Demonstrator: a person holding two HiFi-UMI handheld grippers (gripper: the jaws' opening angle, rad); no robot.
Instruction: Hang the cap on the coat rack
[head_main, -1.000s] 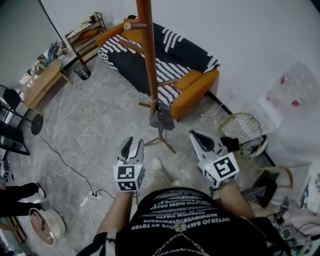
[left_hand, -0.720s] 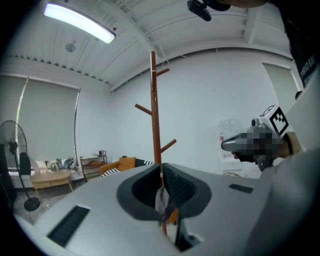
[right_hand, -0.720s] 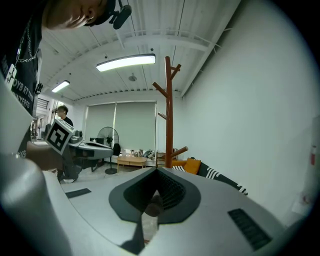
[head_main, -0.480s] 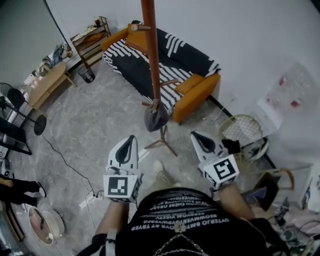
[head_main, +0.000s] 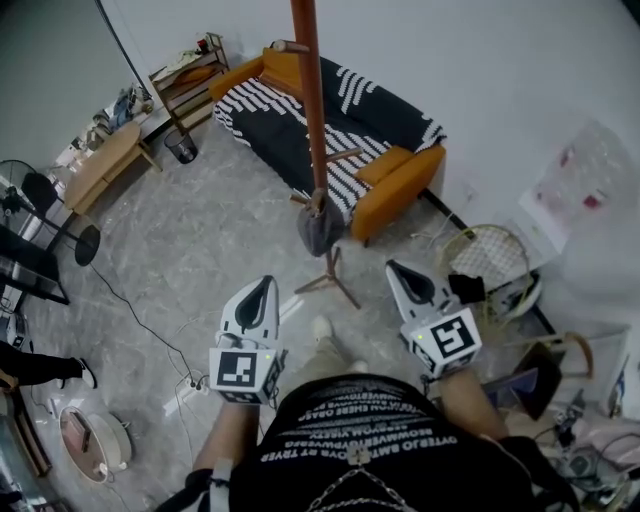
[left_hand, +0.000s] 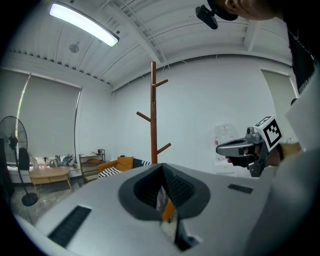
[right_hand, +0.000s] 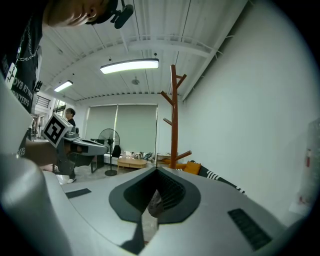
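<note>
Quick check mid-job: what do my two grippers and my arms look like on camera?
The left gripper and right gripper match: light grey wedge-shaped shells that taper to a point, each with a black recessed patch on top. At the rear of each sits a white cube with black square markers. The person wears a black T-shirt with white lettering; the forearms are bare.
</note>
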